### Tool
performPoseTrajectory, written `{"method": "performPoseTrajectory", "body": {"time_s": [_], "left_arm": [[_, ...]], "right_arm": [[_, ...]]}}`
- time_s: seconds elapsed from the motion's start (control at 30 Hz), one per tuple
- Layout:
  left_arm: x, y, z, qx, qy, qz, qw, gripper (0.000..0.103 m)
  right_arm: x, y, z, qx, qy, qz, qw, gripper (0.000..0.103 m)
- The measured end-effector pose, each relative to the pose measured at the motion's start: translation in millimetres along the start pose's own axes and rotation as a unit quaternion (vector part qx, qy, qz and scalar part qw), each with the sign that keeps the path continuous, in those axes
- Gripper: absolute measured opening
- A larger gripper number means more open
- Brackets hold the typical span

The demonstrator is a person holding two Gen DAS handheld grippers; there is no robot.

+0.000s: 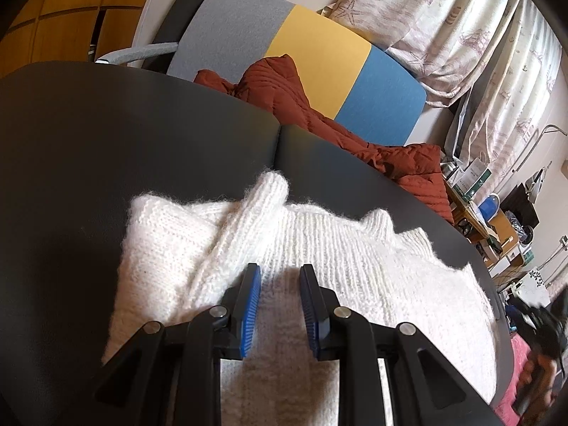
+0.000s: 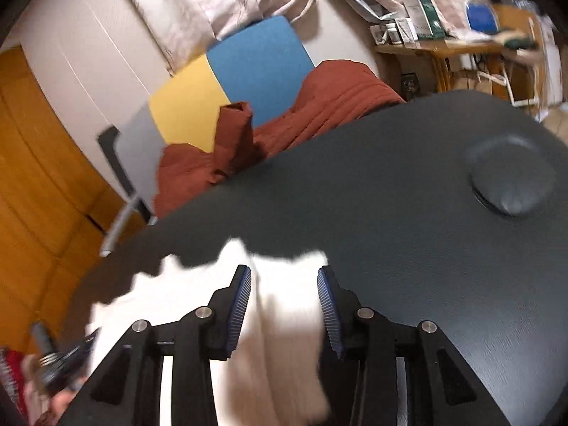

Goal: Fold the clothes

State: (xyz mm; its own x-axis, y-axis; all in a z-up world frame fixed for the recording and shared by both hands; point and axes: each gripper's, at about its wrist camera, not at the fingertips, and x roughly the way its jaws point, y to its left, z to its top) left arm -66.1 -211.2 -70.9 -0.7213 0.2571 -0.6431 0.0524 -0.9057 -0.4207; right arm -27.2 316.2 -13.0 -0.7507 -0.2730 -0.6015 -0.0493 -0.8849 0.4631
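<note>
A white knitted sweater (image 1: 319,248) lies on the black table (image 1: 106,135). One sleeve (image 1: 248,220) is folded over its body, cuff toward the far edge. My left gripper (image 1: 280,273) is open and empty, just above the sweater's middle. In the right wrist view the sweater (image 2: 280,337) is blurred and lies under my right gripper (image 2: 284,273), which is open and empty above the sweater's right edge. Whether either gripper touches the cloth cannot be told.
A rust-red quilted jacket (image 1: 319,113) lies on a grey, yellow and blue chair (image 1: 319,46) behind the table, also in the right wrist view (image 2: 319,106). A round bump (image 2: 511,181) sits in the table at right. Curtains (image 1: 461,35) and cluttered shelves (image 1: 479,191) stand beyond.
</note>
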Motion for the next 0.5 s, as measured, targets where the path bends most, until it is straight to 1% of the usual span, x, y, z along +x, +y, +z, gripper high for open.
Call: {"method": "performPoseTrajectory", "body": {"time_s": [0.03,0.1,0.13,0.2,0.23,0.3,0.33,0.4,0.43,0.47,0.5], "left_arm": [[0.2,-0.8,0.5,0.005,0.001,0.002,1.0,0.022],[2.3,-5.6,3.6,0.037,0.006,0.013,0.9992,0.023],[3.0,-7.5,5.4,0.05,0.006,0.019,0.9985,0.023],[2.2,-14.0,7.3,0.07,0.009,0.035,0.9969,0.022],[1.6,-17.4,8.2,0.08,0.01,0.043,0.9958,0.022],[-6.1,-28.9,4.7,0.098,0.005,0.053,0.9937,0.022],[-11.1,-35.4,1.6,0.108,0.0,0.056,0.9926,0.022],[-19.4,-46.8,-8.7,0.112,-0.004,0.031,0.9932,0.022],[-23.5,-52.6,-13.9,0.114,-0.006,0.018,0.9933,0.022],[-27.2,-58.5,-19.1,0.117,-0.008,0.007,0.9931,0.023],[-27.3,-66.3,-24.5,0.131,-0.006,0.006,0.9914,0.024]], "right_arm": [[-10.2,-4.6,-8.0,-0.005,0.008,0.004,1.0,0.041],[-25.9,-2.8,-26.3,-0.041,0.034,0.01,0.999,0.04],[-32.8,0.4,-41.2,-0.065,0.05,0.019,0.996,0.039],[-41.6,7.9,-66.4,-0.089,0.079,0.046,0.992,0.036],[-40.7,8.1,-73.2,-0.096,0.089,0.05,0.99,0.036],[-35.6,4.9,-86.3,-0.099,0.103,0.039,0.989,0.036],[-32.4,1.6,-90.1,-0.085,0.104,0.046,0.99,0.036],[-26.5,-3.4,-96.5,-0.061,0.104,0.053,0.991,0.036],[-24.9,-3.9,-96.8,-0.058,0.099,0.052,0.992,0.036],[-23.3,-4.3,-97.0,-0.055,0.094,0.051,0.993,0.032],[-23.0,-2.7,-96.9,-0.059,0.097,0.046,0.992,0.012]]}}
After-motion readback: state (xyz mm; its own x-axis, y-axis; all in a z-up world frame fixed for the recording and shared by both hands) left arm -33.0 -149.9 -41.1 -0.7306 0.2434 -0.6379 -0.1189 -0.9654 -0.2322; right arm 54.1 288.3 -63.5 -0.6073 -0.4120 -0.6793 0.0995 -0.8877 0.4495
